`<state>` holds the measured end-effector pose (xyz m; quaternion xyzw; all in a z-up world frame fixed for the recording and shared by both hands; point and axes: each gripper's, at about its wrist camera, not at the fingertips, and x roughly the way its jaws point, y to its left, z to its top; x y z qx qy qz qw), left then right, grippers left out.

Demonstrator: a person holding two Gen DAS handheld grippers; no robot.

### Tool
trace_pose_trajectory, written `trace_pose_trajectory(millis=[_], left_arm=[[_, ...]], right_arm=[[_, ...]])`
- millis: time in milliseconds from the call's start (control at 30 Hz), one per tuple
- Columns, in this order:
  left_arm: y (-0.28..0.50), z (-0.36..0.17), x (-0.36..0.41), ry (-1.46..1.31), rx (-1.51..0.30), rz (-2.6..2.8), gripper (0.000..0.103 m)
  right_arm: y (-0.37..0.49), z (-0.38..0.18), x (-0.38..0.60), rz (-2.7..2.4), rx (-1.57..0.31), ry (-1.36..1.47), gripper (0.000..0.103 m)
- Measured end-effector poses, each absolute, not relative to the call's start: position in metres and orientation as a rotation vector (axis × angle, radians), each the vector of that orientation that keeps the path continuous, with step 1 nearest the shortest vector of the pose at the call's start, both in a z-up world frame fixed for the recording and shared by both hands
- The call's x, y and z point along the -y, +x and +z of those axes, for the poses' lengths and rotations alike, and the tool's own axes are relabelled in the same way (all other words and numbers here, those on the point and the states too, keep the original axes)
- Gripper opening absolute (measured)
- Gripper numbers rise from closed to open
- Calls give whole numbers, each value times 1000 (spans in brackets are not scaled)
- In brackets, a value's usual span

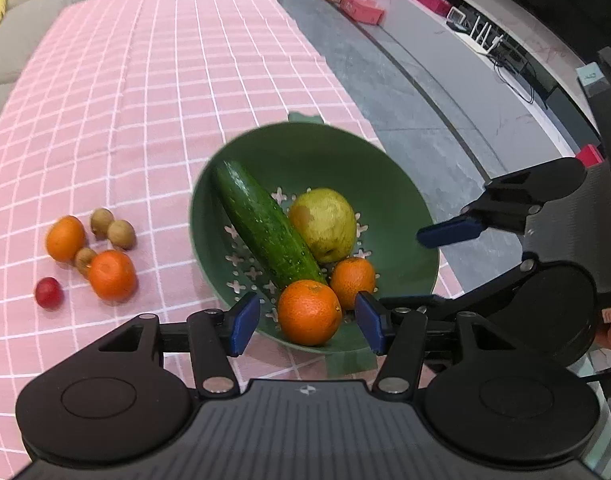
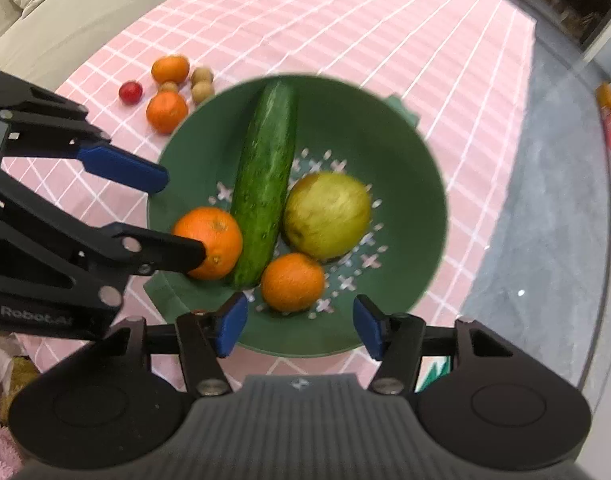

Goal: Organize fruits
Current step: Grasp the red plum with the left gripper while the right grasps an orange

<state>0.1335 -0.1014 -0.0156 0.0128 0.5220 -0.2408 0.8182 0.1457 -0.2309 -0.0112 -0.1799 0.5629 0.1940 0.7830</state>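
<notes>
A green colander bowl on the pink checked cloth holds a cucumber, a yellow-green pear and two oranges. My left gripper is open, its jaws either side of the near orange, above the bowl's near rim. My right gripper is open and empty over the bowl's near rim. Left of the bowl on the cloth lie two more oranges, three small brown fruits and a small red fruit.
The pink cloth covers the table; bare grey tabletop lies to the right. Orange and pink boxes stand at the far end. A beige sofa is behind the table. The right gripper's arm hangs beside the bowl.
</notes>
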Motion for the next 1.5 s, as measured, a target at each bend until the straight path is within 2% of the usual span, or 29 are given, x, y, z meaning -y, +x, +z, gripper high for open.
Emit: trace_pose_trajectory(millis=[100, 400, 667, 933, 1267, 1500], left_arm=[[128, -4, 93, 20, -1080, -500, 66], [113, 20, 55, -25, -973, -422, 66], [100, 30, 15, -72, -886, -294, 67], [99, 15, -31, -155, -888, -156, 67], [105, -9, -74, -252, -903, -78, 67], [115, -34, -90, -295, -934, -76, 61]], right_arm=[[139, 4, 233, 370, -1159, -372, 63], [116, 41, 220, 291, -982, -210, 64], [98, 50, 190, 267, -856, -144, 65], [90, 44, 153, 335, -796, -51, 65], [104, 17, 101, 399, -768, -134, 64], [114, -6, 73, 451, -731, -254, 49]])
